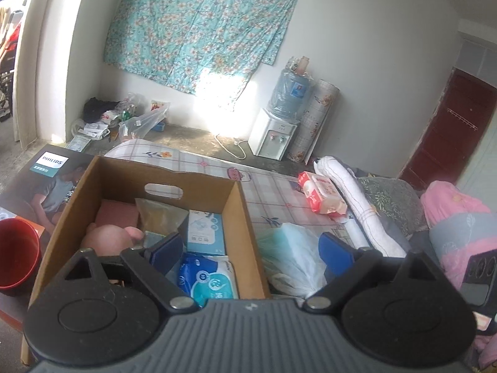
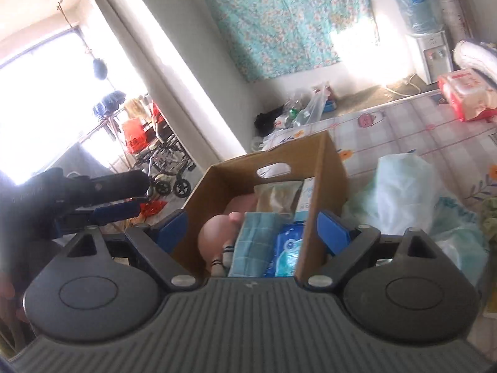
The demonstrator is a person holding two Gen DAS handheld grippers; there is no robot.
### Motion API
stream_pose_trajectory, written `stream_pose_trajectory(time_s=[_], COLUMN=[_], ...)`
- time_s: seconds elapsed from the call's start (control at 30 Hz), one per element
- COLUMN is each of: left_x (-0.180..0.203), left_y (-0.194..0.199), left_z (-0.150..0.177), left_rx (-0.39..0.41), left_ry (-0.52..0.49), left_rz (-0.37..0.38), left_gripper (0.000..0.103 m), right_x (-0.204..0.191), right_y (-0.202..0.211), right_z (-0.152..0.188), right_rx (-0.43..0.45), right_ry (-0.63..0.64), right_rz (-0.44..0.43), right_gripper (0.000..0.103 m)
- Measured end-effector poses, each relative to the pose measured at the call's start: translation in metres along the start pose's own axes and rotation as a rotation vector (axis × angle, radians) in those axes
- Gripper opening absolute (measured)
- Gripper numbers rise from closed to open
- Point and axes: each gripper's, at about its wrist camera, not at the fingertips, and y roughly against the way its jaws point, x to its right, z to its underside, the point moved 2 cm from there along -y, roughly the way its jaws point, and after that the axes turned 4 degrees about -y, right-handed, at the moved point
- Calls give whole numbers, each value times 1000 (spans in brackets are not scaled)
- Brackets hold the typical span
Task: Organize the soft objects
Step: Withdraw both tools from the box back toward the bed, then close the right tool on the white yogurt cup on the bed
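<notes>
An open cardboard box stands on the bed and holds a pink plush toy, a blue wipes pack, a white-blue pack, a brown pouch and a teal cloth. The box shows in the right wrist view too. My left gripper is open and empty, straddling the box's right wall. My right gripper is open and empty above the box. A pale plastic bag lies right of the box. The left gripper also shows at the left of the right wrist view.
A red-white tissue pack and a rolled white towel lie on the checked bedsheet. A pink quilt is at the right. A Philips carton and red bucket are left. A water dispenser stands by the wall.
</notes>
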Motion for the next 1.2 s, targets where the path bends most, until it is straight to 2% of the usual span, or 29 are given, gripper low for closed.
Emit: stream_pose_trajectory(time_s=[0.17, 0.27, 0.43, 0.53, 0.63, 0.7, 0.77, 0.87, 1.03, 1.2], left_x=[72, 117, 173, 197, 215, 223, 226, 231, 222, 206], left_y=[-16, -32, -64, -84, -103, -116, -126, -141, -156, -161], left_z=[33, 60, 108, 131, 149, 156, 158, 159, 159, 156], left_rx=[-13, -29, -76, -107, -131, -150, -149, -137, -167, -190], left_ry=[-132, -201, -311, -382, -434, -436, -439, -472, -452, -413], left_rz=[94, 170, 248, 253, 247, 247, 242, 195, 178, 157], left_gripper=[95, 95, 95, 95, 93, 90, 87, 82, 74, 69], right_x=[55, 90, 143, 177, 208, 225, 234, 237, 248, 272], right_y=[69, 99, 134, 141, 143, 144, 143, 135, 91, 39], right_z=[4, 17, 48, 62, 71, 73, 68, 50, 10, -9], right_rx=[108, 146, 171, 159, 144, 137, 131, 126, 79, 19], right_ry=[-14, -34, -76, -100, -149, -186, -202, -180, -78, -19], right_rz=[136, 218, 345, 415, 457, 465, 453, 435, 427, 461], right_gripper=[91, 90, 90, 90, 90, 90, 90, 90, 89, 77])
